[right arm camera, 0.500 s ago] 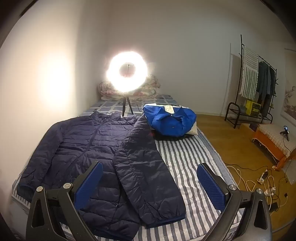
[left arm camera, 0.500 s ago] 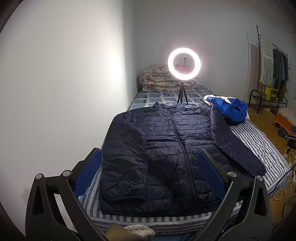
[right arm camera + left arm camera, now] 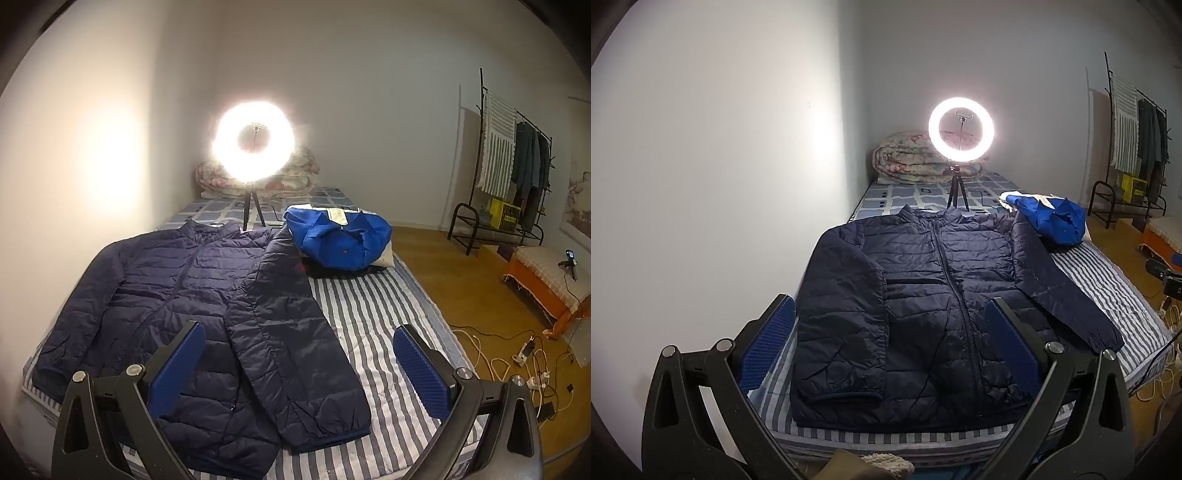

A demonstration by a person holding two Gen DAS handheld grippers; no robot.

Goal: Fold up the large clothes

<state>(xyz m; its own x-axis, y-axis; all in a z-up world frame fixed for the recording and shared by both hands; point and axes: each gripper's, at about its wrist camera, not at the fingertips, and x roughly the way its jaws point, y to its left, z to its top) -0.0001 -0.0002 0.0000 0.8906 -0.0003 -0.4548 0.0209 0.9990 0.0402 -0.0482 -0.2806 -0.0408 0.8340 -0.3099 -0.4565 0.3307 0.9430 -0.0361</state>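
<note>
Presently, item 1: navy jacket (image 3: pixel 923 302), spread front-up and zipped on the striped bed (image 3: pixel 388 314), filling the centre of the left view and the left and lower centre of the right view. Long axis: collar toward the ring light (image 3: pixel 961 129) at upper centre, hem toward the bottom edge, so the garment lies straight ahead of both tongs and below them. Item 2: left sleeve (image 3: pixel 846 317), lying straight down along the body at centre left of the left view, cuff close to the hem. Item 3: right sleeve (image 3: pixel 295 347), angled out from the shoulder across the stripes, cuff at lower centre of the right view. Item 4: left gripper (image 3: pixel 886 347), fingers spread wide and holding nothing, framing the left sleeve and the lower front panel; apart from the cloth, as far as can be told. Item 5: right gripper (image 3: pixel 299 373), likewise spread wide and empty, its span bracketing the right sleeve's cuff end; it appears raised off the bed. Judgement: the right sleeve is the part lying outside the body outline, and the right gripper is the nearer to it, so a first fold would likely start there, carrying the cuff toward the zip. Item 6: blue garment (image 3: pixel 340 240), heaped beyond the right shoulder at centre right, just beside the sleeve's top; contact cannot be told. No fold yet made on the right side.
</note>
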